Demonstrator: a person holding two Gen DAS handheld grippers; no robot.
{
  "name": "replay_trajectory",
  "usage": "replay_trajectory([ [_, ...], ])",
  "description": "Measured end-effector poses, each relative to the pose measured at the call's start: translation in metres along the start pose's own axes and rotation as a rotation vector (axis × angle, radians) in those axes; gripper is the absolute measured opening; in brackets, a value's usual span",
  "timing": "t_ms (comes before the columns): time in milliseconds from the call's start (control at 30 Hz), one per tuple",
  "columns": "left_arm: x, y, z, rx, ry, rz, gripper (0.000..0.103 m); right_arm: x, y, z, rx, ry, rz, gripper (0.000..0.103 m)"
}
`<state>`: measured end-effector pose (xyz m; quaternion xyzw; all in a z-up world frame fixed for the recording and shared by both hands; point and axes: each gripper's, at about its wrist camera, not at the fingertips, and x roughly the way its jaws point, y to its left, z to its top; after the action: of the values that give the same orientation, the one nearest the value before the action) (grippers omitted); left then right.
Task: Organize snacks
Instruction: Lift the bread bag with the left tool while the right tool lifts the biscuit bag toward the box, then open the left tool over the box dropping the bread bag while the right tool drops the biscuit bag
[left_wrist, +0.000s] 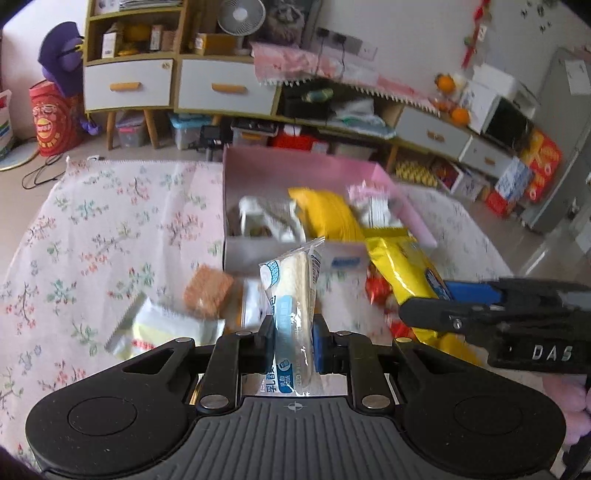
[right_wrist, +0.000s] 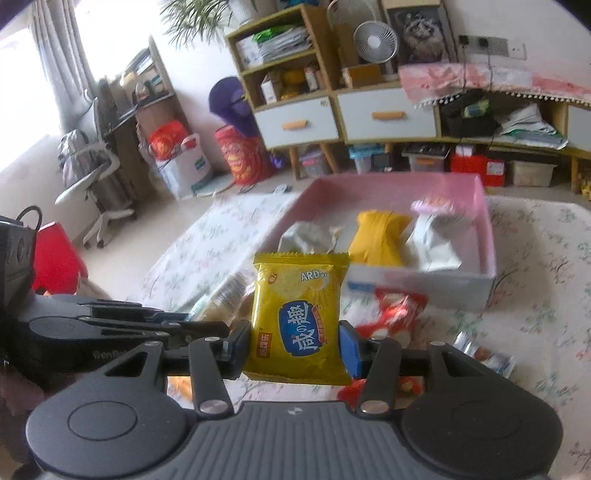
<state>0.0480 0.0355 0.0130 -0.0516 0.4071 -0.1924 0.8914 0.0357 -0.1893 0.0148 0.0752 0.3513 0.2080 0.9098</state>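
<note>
My left gripper (left_wrist: 293, 341) is shut on a clear-wrapped white bread snack (left_wrist: 295, 291) with blue print, held upright above the floral cloth. My right gripper (right_wrist: 295, 349) is shut on a yellow biscuit packet (right_wrist: 300, 317); in the left wrist view that same yellow packet (left_wrist: 404, 269) and the right gripper's body show at the right. Ahead lies the pink box (left_wrist: 236, 177), also the pink box (right_wrist: 487, 229), holding a yellow bag (right_wrist: 376, 236), a white packet (right_wrist: 432, 243) and a pale wrapped snack (right_wrist: 306, 236).
On the floral cloth (left_wrist: 92, 229) lie a brown wafer block (left_wrist: 208, 293), a yellow-white packet (left_wrist: 162, 326) and red wrapped snacks (right_wrist: 397, 314). A small foil packet (right_wrist: 484, 352) lies at the right. Shelves, drawers and storage bins stand beyond the cloth.
</note>
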Motion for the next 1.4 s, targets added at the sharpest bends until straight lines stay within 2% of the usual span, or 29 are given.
replay_trajectory([
  [233,0.018,-0.001,0.044,-0.027,-0.038,-0.003,0.017,0.018,-0.019,0.029,0.009,-0.008,-0.084,0.034],
  [500,0.062,0.002,0.079,-0.037,-0.067,0.015,0.017,0.046,-0.048,0.063,0.041,-0.017,-0.135,0.034],
  [867,0.122,0.022,0.1,-0.078,-0.105,0.036,0.017,0.092,-0.076,0.091,0.092,-0.016,-0.166,0.034],
  [1200,0.152,0.021,0.112,-0.062,-0.122,0.055,0.017,0.11,-0.088,0.098,0.115,-0.001,-0.19,0.035],
  [1267,0.154,0.021,0.112,-0.054,-0.134,0.055,0.021,0.11,-0.091,0.098,0.127,-0.007,-0.186,0.038],
  [1300,0.155,0.021,0.111,-0.049,-0.136,0.061,0.022,0.11,-0.092,0.099,0.138,-0.007,-0.181,0.045],
  [1400,0.158,0.02,0.11,-0.046,-0.112,0.076,0.043,0.107,-0.094,0.1,0.152,-0.013,-0.176,0.053],
])
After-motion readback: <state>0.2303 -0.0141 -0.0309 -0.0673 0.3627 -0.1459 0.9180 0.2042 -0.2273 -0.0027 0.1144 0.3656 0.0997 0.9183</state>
